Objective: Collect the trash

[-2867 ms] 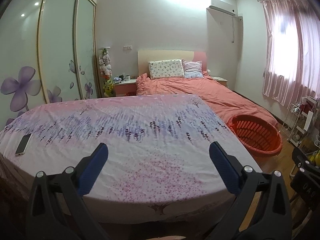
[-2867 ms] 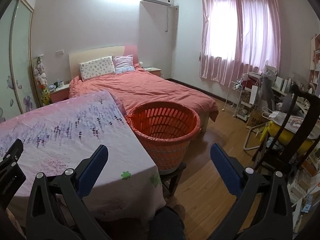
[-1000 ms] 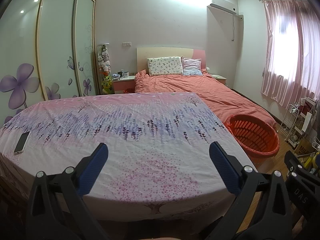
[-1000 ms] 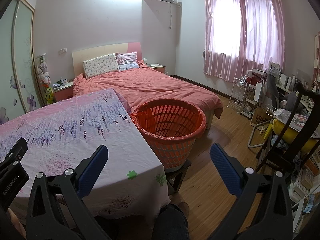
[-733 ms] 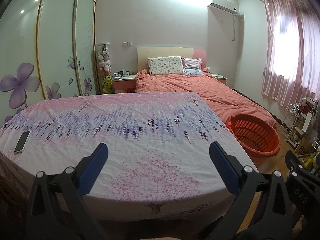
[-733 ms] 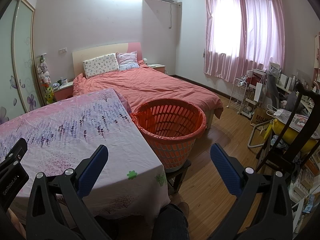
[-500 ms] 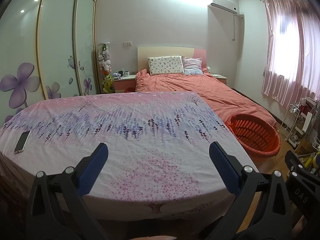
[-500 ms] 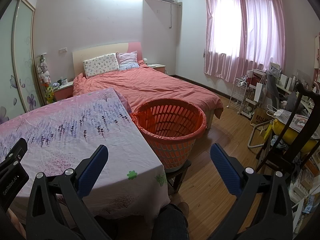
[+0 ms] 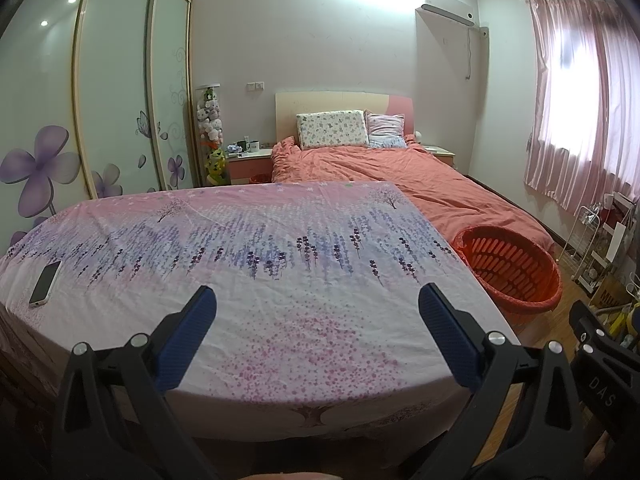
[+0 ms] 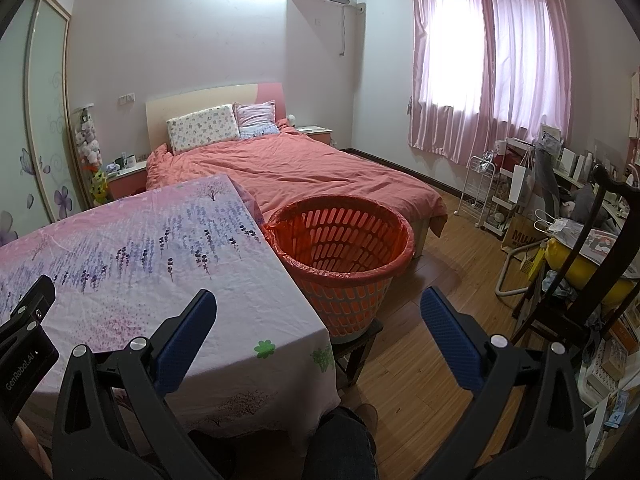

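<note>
The orange basket (image 10: 340, 264), lined with a thin red bag, is standing on a low dark stool (image 10: 356, 344) just beside the right edge of the counter (image 9: 256, 264), between the counter and the foot of the bed (image 10: 304, 168). It is looking empty inside. No loose trash is showing on the counter's flowered cloth; only a phone (image 9: 45, 282) is lying flat there, near the counter's left edge, well apart from the basket.

The left gripper (image 9: 316, 332) is hovering above the counter's near edge with its blue-padded fingers (image 9: 188, 336) spread wide, holding nothing and touching nothing. The right gripper (image 10: 318, 334) is hanging over the counter's near right corner, facing the basket, its fingers (image 10: 450, 340) equally wide apart and empty. Each gripper's black body is showing at the edge of the other's view.

Beyond the counter, the bed is carrying a salmon quilt and two pillows (image 9: 332, 129). To the right of the basket, pink curtains (image 10: 488, 64) are covering a bright window, and a cluttered rack (image 10: 496, 188) is standing on the wooden floor (image 10: 420, 364).
</note>
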Tool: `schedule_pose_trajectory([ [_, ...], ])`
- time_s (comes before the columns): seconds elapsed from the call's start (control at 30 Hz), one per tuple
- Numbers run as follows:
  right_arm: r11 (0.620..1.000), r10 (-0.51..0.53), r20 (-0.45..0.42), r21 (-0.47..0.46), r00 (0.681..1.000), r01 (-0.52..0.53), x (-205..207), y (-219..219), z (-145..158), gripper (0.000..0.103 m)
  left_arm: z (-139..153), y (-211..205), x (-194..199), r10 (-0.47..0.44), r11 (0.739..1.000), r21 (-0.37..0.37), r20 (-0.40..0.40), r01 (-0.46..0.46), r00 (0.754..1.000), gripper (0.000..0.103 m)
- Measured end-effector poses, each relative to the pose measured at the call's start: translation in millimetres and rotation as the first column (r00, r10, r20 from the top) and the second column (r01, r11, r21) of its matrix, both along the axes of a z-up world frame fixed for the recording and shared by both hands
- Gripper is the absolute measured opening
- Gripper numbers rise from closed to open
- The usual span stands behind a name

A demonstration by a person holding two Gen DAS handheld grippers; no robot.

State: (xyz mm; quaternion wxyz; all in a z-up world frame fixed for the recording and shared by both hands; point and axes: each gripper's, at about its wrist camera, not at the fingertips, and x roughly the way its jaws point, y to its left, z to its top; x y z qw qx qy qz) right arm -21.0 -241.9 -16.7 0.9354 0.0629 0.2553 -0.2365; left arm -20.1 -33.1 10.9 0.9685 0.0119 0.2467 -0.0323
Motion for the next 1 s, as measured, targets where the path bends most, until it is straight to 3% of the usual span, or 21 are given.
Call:
schedule_pose_trajectory([
  [1.0,1.0,0.003,-0.003,-0.001,1.0,-0.003,3.0,0.9,1.3,0.101,-2.9,2.1,0.3,0.003,1.0,0.012,-0.001,-0.003,1.0,0.099],
])
